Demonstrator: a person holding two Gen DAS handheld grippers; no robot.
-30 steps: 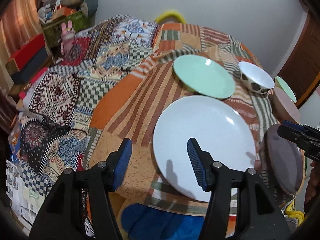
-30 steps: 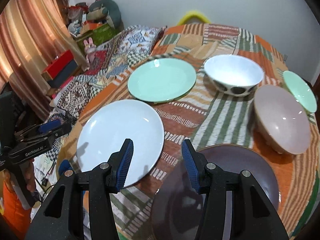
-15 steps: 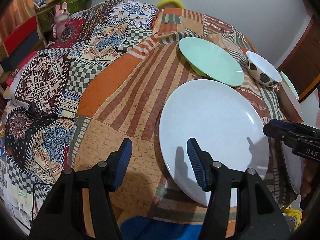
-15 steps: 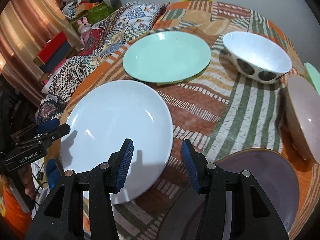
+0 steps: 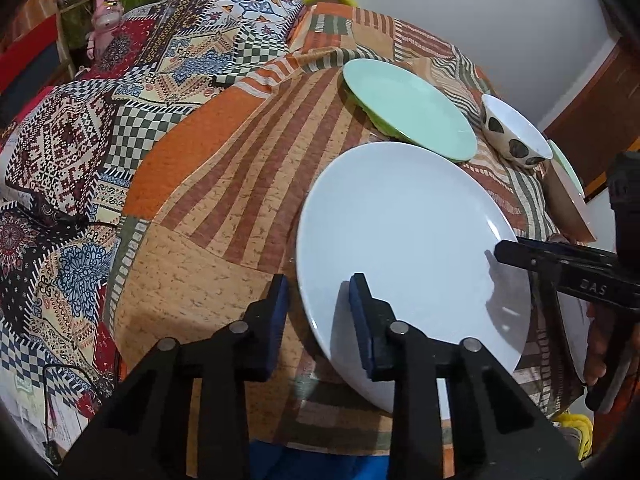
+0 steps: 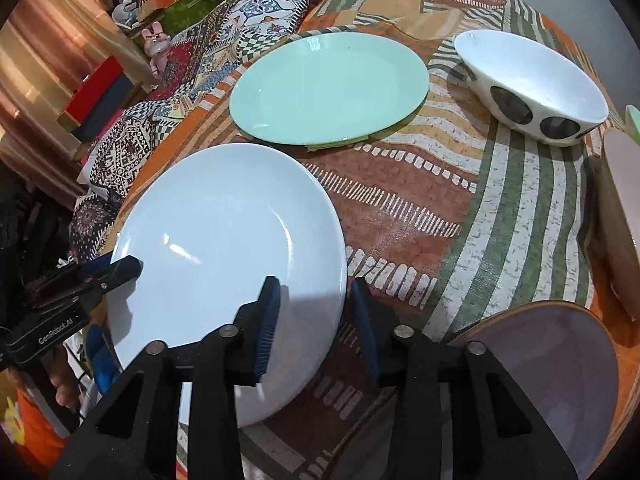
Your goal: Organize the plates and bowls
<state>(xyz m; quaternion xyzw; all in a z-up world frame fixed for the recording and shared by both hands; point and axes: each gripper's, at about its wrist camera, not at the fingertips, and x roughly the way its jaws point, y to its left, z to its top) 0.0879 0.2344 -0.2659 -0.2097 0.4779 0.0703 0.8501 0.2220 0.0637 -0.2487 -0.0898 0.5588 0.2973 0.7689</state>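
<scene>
A large pale blue plate (image 5: 412, 248) lies on the patchwork tablecloth (image 5: 224, 184); it also shows in the right wrist view (image 6: 224, 248). My left gripper (image 5: 318, 300) is open, its jaws straddling the plate's near left rim. My right gripper (image 6: 314, 316) is open, its jaws straddling the plate's right rim. Behind lie a mint green plate (image 6: 328, 88) and a white spotted bowl (image 6: 532, 84). A grey plate (image 6: 548, 376) lies at the right, with a pink bowl (image 6: 624, 220) beyond it.
The table is round and drops away at its near edge. A patterned quilt (image 5: 80, 132) covers furniture to the left, with boxes and a pink toy rabbit (image 5: 105, 14) behind. A small green dish (image 5: 568, 164) lies at the far right edge.
Both grippers have moved in and down onto the blue plate from opposite sides. Their jaws now straddle its rim. The dishes have not moved.
</scene>
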